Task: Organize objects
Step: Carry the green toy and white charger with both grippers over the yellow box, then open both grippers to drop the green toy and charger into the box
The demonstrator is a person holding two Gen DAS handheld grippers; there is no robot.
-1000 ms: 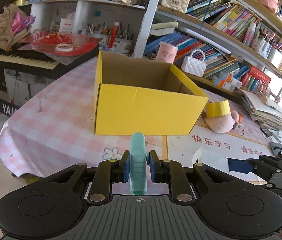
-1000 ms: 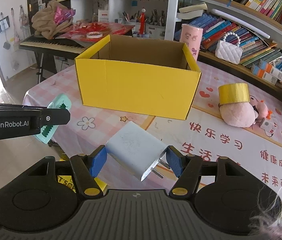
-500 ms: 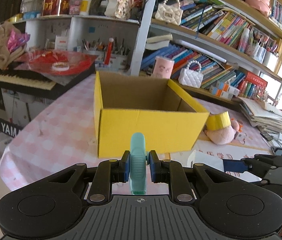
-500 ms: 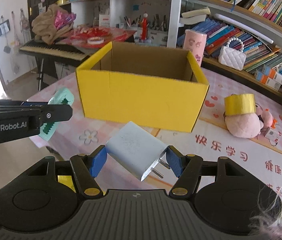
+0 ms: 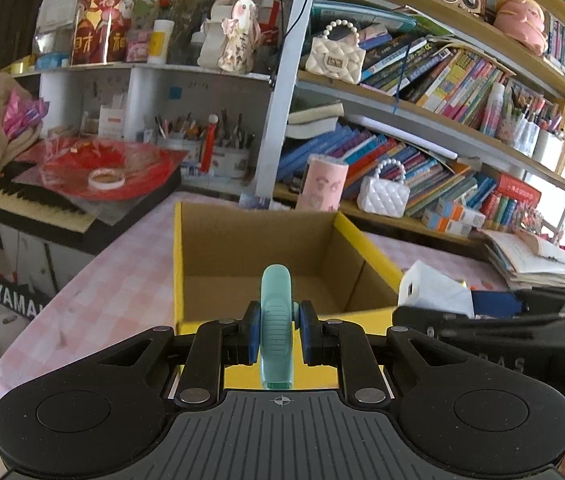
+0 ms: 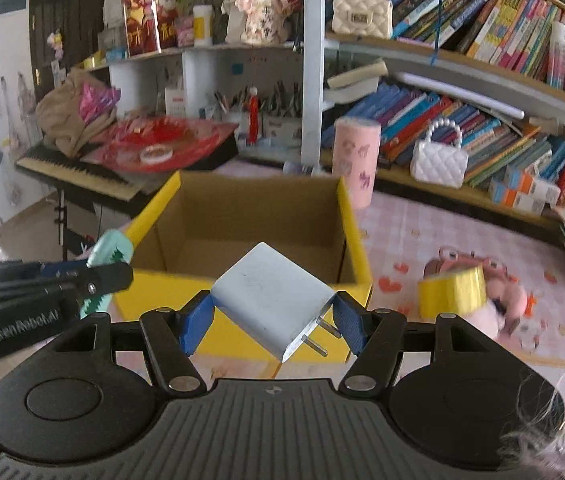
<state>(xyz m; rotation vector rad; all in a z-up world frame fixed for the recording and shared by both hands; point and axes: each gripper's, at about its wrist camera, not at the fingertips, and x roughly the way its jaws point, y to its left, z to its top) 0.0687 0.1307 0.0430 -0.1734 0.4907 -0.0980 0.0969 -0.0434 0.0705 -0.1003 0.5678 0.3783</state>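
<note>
An open yellow cardboard box (image 5: 210, 272) stands on the pink checked table, also in the right wrist view (image 6: 154, 220); what shows of its inside is bare. My left gripper (image 5: 276, 332) is shut on a teal clip (image 5: 277, 320), held near the box's front rim; the clip also shows in the right wrist view (image 6: 108, 250). My right gripper (image 6: 272, 314) is shut on a white plug charger (image 6: 270, 296), prongs pointing down-right, at the box's front rim. The charger also shows in the left wrist view (image 5: 434, 290).
A gold tape roll (image 6: 452, 292) rests on a pink plush toy (image 6: 498, 300) right of the box. A pink cup (image 6: 356, 160) and white bag (image 6: 438, 158) stand behind. Bookshelves (image 5: 442, 92) line the back; a keyboard (image 5: 14, 196) lies left. A paper stack (image 5: 538, 258) lies far right.
Both grippers have risen and moved forward toward the box, so I now look down into it. Each still holds its object.
</note>
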